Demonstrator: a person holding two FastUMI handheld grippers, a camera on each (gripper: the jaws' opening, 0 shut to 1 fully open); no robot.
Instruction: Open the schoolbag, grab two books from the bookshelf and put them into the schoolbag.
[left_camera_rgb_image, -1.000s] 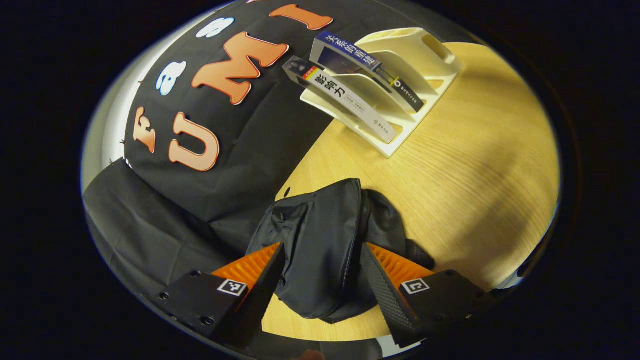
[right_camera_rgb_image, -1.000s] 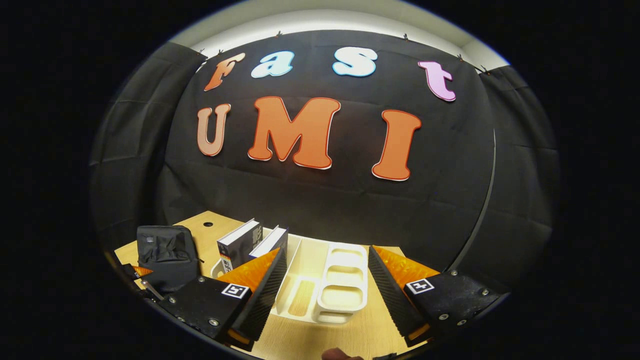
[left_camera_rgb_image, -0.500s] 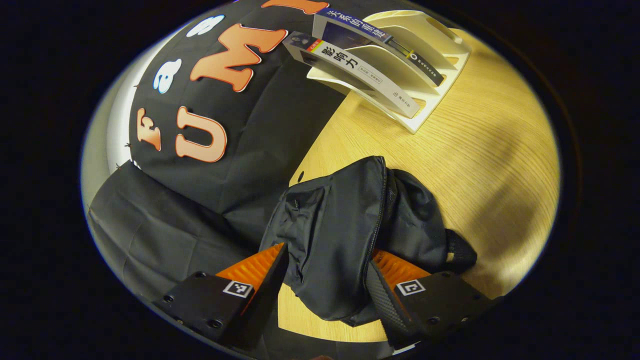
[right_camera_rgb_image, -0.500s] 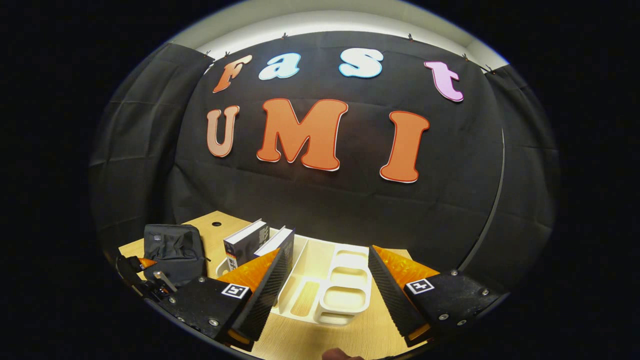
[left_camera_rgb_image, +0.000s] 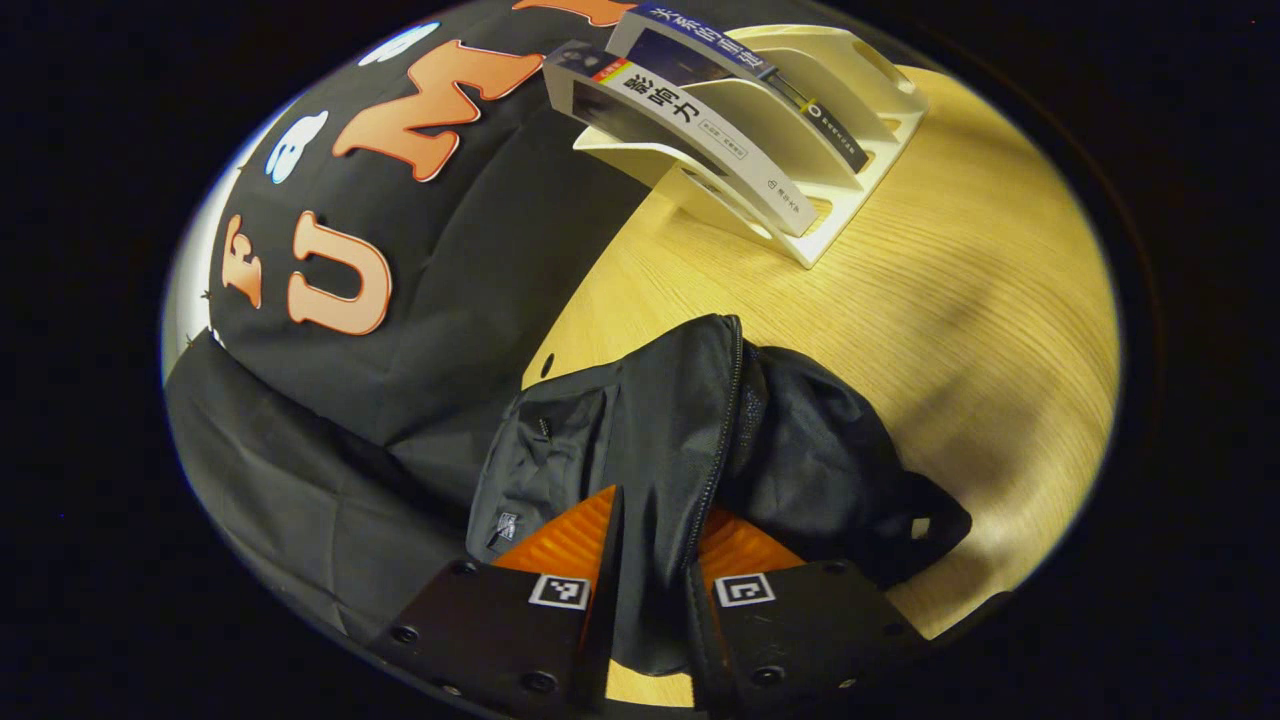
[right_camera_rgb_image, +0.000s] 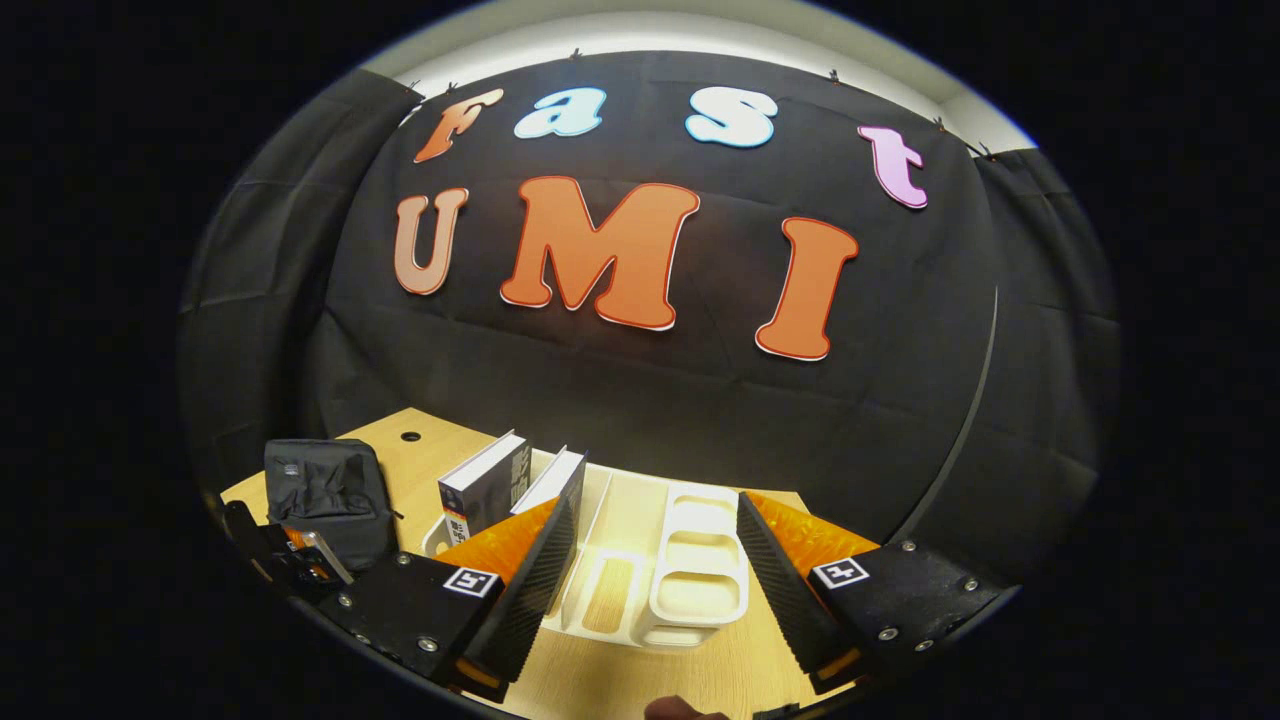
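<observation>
Apparently left gripper pinching schoolbag edge, right gripper spread

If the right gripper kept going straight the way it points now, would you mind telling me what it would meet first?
Most likely the white bookshelf, which sits on the table directly between the open fingers of the right gripper. Its empty slots lie in line; the two books stand off to the left. Depth is hard to judge.

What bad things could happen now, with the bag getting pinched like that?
1. The left gripper pinches soft fabric of the schoolbag beside its zipper, so the cloth might slip out or only bunch up.
2. A pull might drag the limp bag across the table instead of opening it.
3. The two books lean in the bookshelf and might tip if bumped.
</observation>
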